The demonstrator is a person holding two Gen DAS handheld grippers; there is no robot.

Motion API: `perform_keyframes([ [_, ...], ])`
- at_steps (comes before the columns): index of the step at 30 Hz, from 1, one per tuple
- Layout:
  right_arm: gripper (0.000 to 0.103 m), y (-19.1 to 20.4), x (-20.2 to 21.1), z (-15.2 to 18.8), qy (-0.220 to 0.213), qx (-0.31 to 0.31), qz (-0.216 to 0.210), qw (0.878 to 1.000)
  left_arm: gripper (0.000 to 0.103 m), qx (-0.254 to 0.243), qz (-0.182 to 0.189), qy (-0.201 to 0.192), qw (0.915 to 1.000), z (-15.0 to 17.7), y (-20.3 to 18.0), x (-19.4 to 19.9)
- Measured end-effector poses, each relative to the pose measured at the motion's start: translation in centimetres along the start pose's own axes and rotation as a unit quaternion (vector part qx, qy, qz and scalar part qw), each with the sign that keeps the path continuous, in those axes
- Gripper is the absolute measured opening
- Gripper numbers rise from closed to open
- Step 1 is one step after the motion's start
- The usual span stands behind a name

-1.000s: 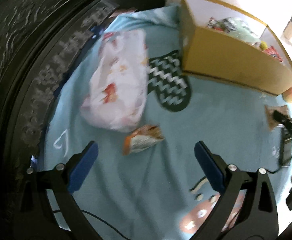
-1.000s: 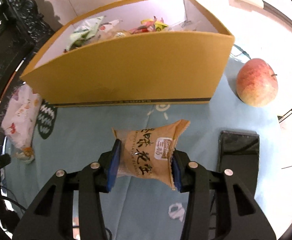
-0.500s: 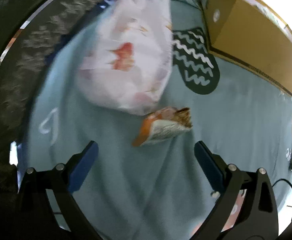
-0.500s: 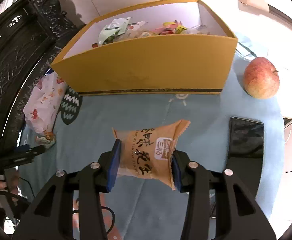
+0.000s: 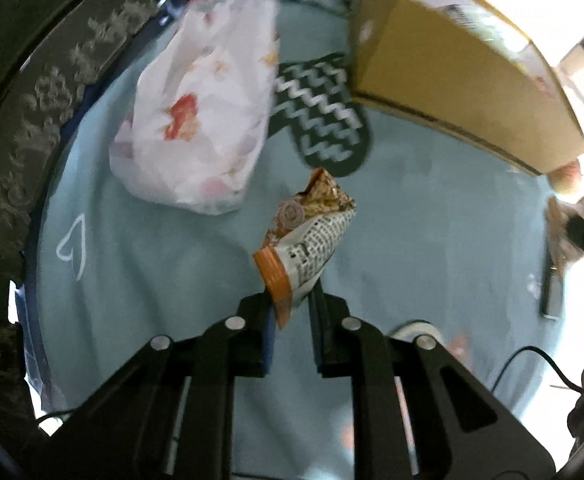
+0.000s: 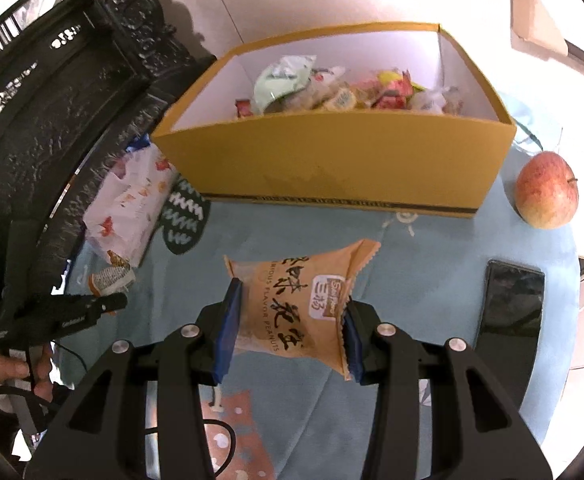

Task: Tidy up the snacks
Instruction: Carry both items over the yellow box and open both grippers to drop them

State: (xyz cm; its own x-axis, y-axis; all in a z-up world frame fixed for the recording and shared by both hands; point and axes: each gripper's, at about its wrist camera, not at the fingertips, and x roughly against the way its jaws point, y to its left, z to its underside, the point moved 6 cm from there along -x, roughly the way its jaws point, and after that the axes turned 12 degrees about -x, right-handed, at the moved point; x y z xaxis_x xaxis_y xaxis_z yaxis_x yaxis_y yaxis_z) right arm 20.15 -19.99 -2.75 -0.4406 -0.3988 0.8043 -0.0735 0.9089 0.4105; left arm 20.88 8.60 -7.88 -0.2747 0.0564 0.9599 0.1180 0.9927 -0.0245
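The left gripper [image 5: 290,312] is clamped on the orange end of a small snack packet [image 5: 311,236], which sticks up from between its pads above the blue cloth [image 5: 431,220], near a white bag [image 5: 204,112]. The right gripper [image 6: 290,334] is clamped on a tan peanut packet [image 6: 295,304], held off the cloth in front of the yellow box [image 6: 331,160]. The box holds many snacks [image 6: 343,94]. An apple [image 6: 547,190] sits just right of the box, and a phone [image 6: 513,300] lies nearer the camera.
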Motion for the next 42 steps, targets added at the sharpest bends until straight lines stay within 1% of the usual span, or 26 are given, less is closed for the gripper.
perform_keyframes([
  [2,0.045,0.4,1.2,-0.8,-0.014,-0.001,-0.010,1.000,0.014,-0.012,0.006,-0.016,0.9998,-0.9,-0.9,1.1],
  [5,0.045,0.9,3.3,-2.8,-0.045,-0.004,-0.025,0.999,0.014,-0.033,0.022,-0.057,0.9976,-3.9,-3.3,3.7],
  [7,0.045,1.2,4.9,-4.6,-0.074,-0.010,-0.036,0.997,0.014,-0.051,0.036,-0.087,0.9943,-7.3,-5.5,5.6],
  [8,0.045,1.3,5.5,-5.5,-0.086,-0.013,-0.042,0.995,0.014,-0.054,0.044,-0.095,0.9930,-8.6,-6.7,6.2],
  [9,0.045,1.4,6.1,-6.9,-0.104,-0.014,-0.046,0.993,0.014,-0.060,0.056,-0.108,0.9907,-10.9,-8.1,6.8],
  [10,0.045,1.5,6.5,-8.3,-0.123,-0.015,-0.044,0.991,0.014,-0.065,0.059,-0.122,0.9886,-12.8,-9.2,7.5],
  [11,0.045,1.5,6.7,-9.5,-0.135,-0.017,-0.042,0.990,0.014,-0.071,0.059,-0.135,0.9866,-14.1,-10.0,8.1],
  [12,0.046,1.4,6.7,-10.3,-0.144,-0.019,-0.041,0.988,0.015,-0.074,0.059,-0.153,0.9837,-16.3,-11.3,8.6],
  [13,0.046,1.3,6.4,-11.8,-0.156,-0.025,-0.040,0.987,0.017,-0.069,0.066,-0.164,0.9819,-18.4,-12.5,8.8],
  [14,0.048,0.9,5.8,-13.3,-0.170,-0.034,-0.029,0.984,0.036,-0.062,0.068,-0.166,0.9818,-19.8,-13.0,8.8],
  [15,0.051,0.5,5.1,-14.2,-0.179,-0.039,-0.013,0.983,0.088,-0.051,0.069,-0.165,0.9826,-21.7,-13.7,7.8],
  [16,0.061,-0.3,3.5,-15.5,-0.172,-0.046,0.025,0.984,0.101,-0.040,0.042,-0.153,0.9866,-23.1,-13.8,6.3],
  [17,0.065,-0.8,2.9,-15.9,-0.166,-0.052,0.038,0.984,0.101,-0.027,0.008,-0.139,0.9899,-23.4,-13.4,5.4],
  [18,0.065,-1.2,2.7,-16.1,-0.169,-0.056,0.051,0.983,0.101,-0.012,-0.012,-0.115,0.9932,-23.7,-13.2,4.0],
  [20,0.072,-1.4,3.6,-15.8,-0.207,-0.043,0.048,0.976,0.101,-0.018,0.003,-0.121,0.9924,-23.3,-13.3,3.7],
  [21,0.072,-1.6,3.7,-15.4,-0.214,-0.034,0.053,0.975,0.101,-0.023,-0.006,-0.124,0.9919,-23.1,-13.3,3.6],
  [23,0.071,-2.4,3.3,-14.7,-0.197,-0.043,0.057,0.978,0.101,-0.030,-0.018,-0.119,0.9922,-22.6,-13.1,2.9],
  [25,0.071,-3.2,3.3,-14.3,-0.189,-0.061,0.051,0.979,0.101,-0.028,-0.023,-0.101,0.9942,-22.3,-12.7,2.3],
  [27,0.071,-3.5,3.6,-13.9,-0.186,-0.070,0.049,0.979,0.101,-0.031,-0.029,-0.103,0.9937,-22.1,-12.6,2.4],
  [29,0.071,-3.6,3.8,-13.6,-0.185,-0.067,0.049,0.979,0.101,-0.038,-0.043,-0.107,0.9926,-22.0,-12.2,2.7],
  [31,0.071,-3.4,4.1,-13.0,-0.184,-0.063,0.049,0.980,0.101,-0.040,-0.052,-0.102,0.9926,-21.8,-11.8,3.1],
  [35,0.071,-2.8,4.9,-12.0,-0.187,-0.056,0.050,0.980,0.101,-0.038,-0.054,-0.103,0.9925,-21.2,-11.4,3.8],
  [39,0.071,-2.4,5.7,-11.1,-0.186,-0.050,0.051,0.980,0.101,-0.038,-0.047,-0.106,0.9925,-20.3,-11.2,4.9],
  [42,0.071,-2.0,6.6,-10.4,-0.188,-0.045,0.051,0.980,0.101,-0.026,-0.016,-0.126,0.9915,-19.7,-11.2,6.3],
])
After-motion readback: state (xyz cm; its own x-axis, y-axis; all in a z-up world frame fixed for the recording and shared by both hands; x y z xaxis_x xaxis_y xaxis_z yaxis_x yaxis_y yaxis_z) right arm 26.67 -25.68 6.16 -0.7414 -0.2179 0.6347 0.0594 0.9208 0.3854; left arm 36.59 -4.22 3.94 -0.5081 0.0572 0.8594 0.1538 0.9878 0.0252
